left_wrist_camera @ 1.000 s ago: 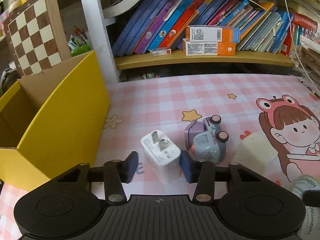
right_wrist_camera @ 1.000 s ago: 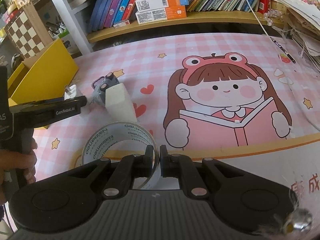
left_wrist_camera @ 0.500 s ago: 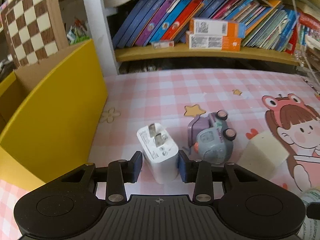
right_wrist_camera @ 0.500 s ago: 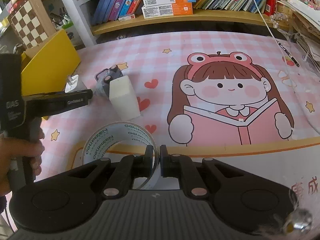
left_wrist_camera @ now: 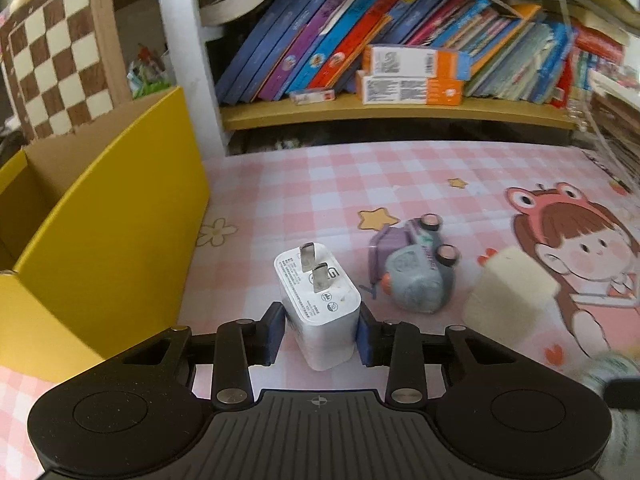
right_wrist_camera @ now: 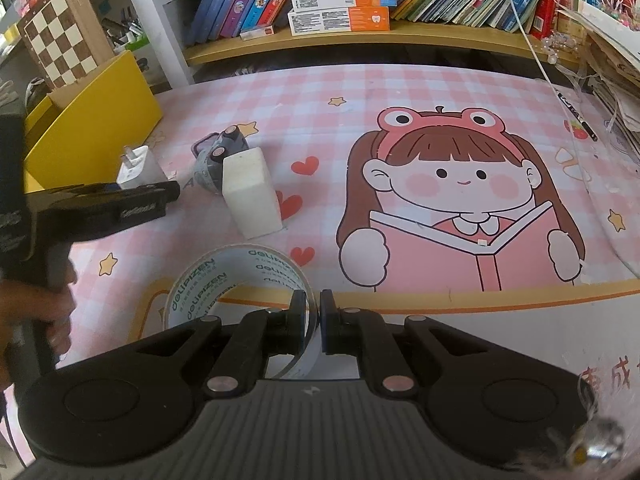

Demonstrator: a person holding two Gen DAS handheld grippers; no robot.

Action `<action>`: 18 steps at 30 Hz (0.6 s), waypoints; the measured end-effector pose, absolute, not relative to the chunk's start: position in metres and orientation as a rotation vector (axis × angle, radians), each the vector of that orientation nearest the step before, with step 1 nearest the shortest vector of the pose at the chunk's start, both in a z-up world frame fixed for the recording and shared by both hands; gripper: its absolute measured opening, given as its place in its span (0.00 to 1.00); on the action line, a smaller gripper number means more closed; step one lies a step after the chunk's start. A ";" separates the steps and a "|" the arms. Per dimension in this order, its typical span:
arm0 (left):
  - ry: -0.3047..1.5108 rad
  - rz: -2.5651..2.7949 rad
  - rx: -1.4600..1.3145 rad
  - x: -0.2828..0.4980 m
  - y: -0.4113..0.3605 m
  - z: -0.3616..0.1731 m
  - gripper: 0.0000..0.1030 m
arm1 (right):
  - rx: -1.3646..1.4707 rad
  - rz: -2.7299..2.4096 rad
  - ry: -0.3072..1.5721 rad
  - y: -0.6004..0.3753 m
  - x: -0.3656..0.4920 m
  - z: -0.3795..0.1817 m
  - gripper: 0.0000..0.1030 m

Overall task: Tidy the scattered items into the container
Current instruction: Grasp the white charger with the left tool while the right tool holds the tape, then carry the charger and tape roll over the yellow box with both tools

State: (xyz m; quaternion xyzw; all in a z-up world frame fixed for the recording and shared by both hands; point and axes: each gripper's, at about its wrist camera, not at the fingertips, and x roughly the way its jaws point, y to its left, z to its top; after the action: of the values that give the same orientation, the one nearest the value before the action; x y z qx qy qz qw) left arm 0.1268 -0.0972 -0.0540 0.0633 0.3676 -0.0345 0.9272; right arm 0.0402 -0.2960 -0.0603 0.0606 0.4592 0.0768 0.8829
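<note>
Left tongs [left_wrist_camera: 320,334] closing around charger [left_wrist_camera: 318,304]; right tongs [right_wrist_camera: 314,320] pinch tape roll [right_wrist_camera: 236,284]. Smooth charger may slip or tip during lift.

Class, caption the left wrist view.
Left hand-held gripper closing on the white charger beside the yellow box.
</note>
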 end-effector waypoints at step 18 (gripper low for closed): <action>0.690 -0.184 0.077 0.053 -0.081 -0.005 0.34 | 0.142 0.163 0.884 -0.286 0.027 -0.037 0.07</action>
State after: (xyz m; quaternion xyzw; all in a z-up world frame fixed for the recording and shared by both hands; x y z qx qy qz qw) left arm 0.0530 -0.0807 -0.0047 0.0375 0.3376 -0.0902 0.9362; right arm 0.0265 -0.2860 -0.0371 0.0684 0.4269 0.0789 0.8982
